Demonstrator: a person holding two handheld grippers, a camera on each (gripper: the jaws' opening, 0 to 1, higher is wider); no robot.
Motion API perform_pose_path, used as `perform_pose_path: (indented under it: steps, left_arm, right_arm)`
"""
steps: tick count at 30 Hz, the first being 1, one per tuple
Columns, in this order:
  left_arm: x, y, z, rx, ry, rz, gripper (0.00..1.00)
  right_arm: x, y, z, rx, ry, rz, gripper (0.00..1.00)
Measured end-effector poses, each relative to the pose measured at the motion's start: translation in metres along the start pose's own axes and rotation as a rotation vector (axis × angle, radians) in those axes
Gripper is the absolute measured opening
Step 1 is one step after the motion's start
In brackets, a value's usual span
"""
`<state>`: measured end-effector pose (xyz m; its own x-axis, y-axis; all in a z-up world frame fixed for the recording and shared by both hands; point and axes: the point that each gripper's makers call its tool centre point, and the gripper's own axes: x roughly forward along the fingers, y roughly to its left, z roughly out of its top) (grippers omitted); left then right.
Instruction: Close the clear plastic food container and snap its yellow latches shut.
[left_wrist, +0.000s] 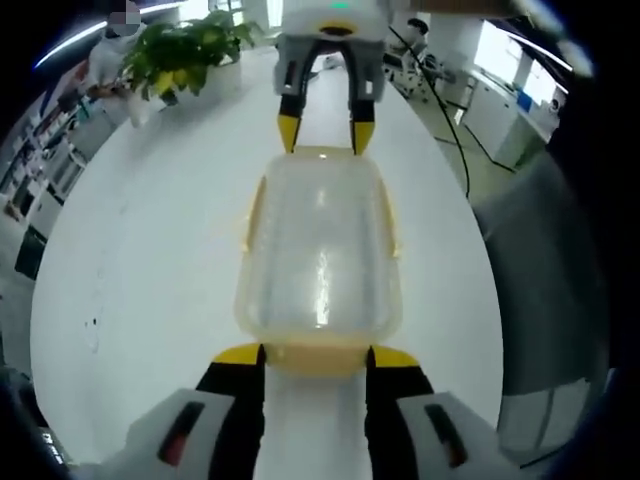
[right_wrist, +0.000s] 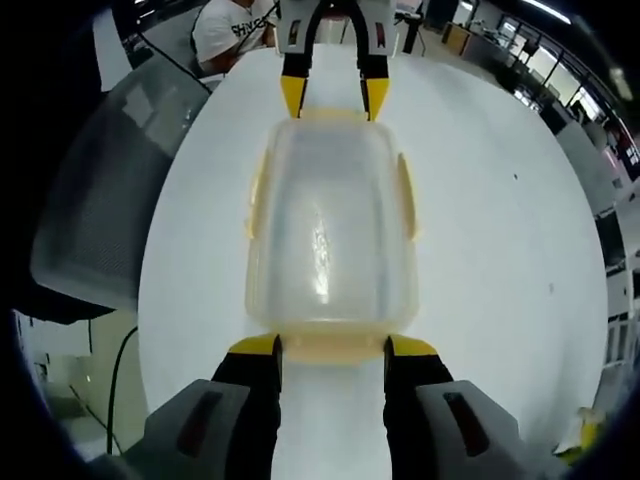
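Two yellow-tipped claws (left_wrist: 316, 357) (right_wrist: 332, 346) flanking glossy clear rounded-rectangular container (left_wrist: 320, 250).

A: The clear, rounded-rectangular plastic food container (left_wrist: 322, 255) looks glossy; a bright streak of light runs along its smooth lid, and its pale yellow plastic latches (right_wrist: 405, 195) have a duller, waxy look.

B: The white desk (left_wrist: 150, 260) beneath it is smooth with a soft sheen. The left tongs (left_wrist: 316, 356) and right tongs (right_wrist: 332, 347) look like hard plastic, with matt black jaws, yellow tips and light grey housings.
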<state>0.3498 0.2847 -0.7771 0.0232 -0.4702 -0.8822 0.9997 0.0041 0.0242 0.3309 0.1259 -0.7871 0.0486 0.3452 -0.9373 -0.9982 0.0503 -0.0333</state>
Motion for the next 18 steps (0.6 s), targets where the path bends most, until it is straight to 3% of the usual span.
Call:
perform_pose_path:
  steps: [18]
  left_arm:
    - [0.005, -0.002, 0.016, -0.009, -0.025, -0.004, 0.33]
  right_arm:
    - [-0.009, 0.001, -0.014, 0.005, -0.002, -0.002, 0.37]
